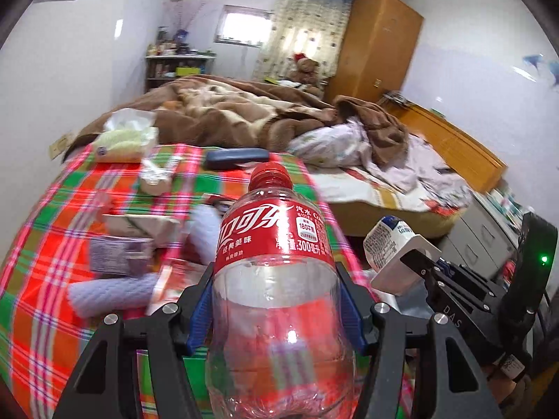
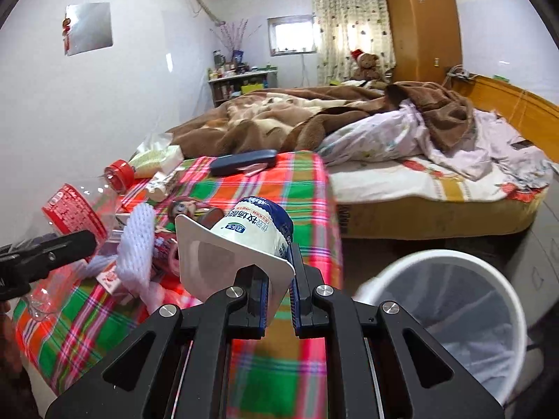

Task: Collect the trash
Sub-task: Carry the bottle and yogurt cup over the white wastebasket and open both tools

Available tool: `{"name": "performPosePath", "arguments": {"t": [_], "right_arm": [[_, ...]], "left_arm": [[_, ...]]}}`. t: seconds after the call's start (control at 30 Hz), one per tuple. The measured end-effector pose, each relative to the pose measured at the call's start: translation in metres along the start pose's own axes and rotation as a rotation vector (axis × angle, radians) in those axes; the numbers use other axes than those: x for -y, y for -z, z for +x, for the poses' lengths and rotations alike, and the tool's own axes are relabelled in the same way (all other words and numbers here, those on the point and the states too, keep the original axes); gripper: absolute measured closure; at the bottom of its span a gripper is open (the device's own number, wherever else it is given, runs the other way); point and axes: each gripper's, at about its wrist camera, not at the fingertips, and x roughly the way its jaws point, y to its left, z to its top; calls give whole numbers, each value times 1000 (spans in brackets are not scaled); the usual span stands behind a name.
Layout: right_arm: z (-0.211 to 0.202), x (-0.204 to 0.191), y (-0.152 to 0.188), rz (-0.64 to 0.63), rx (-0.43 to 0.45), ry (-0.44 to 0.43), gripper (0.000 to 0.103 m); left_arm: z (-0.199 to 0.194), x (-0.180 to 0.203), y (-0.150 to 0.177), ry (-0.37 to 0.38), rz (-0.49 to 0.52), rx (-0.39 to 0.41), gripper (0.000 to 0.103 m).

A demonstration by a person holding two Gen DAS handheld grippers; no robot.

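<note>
My left gripper is shut on an empty clear cola bottle with a red label and red cap, held above the plaid-covered table. The bottle also shows in the right wrist view. My right gripper is shut on the rim of a white yogurt cup with a blue band, held over the table's right edge. The cup also shows in the left wrist view. A white trash bin with a liner stands on the floor, to the lower right of the cup.
Loose trash lies on the table: white foam sleeves, wrappers, a tissue pack and a dark case. A bed with a brown blanket stands behind. Grey drawers stand at the right.
</note>
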Motion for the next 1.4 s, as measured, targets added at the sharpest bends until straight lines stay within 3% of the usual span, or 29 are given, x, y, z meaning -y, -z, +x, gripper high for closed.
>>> {"name": "performPosePath", "arguments": {"t": [0.43,0.8,1.23,1.4], "right_arm": [[-30,65,15,79,12,161,93],[-24,119,46,131,-88,300,92],[-11,149,62,135,-208,359,92],[-8,150,66,134,-235,346,88]], "left_arm": [[20,95,12,152,128,-50,41],[74,178,37,279,266,-177,41],[116,200,51,306,288,-257,41],[118,201,50,305,283,-249,31]]}}
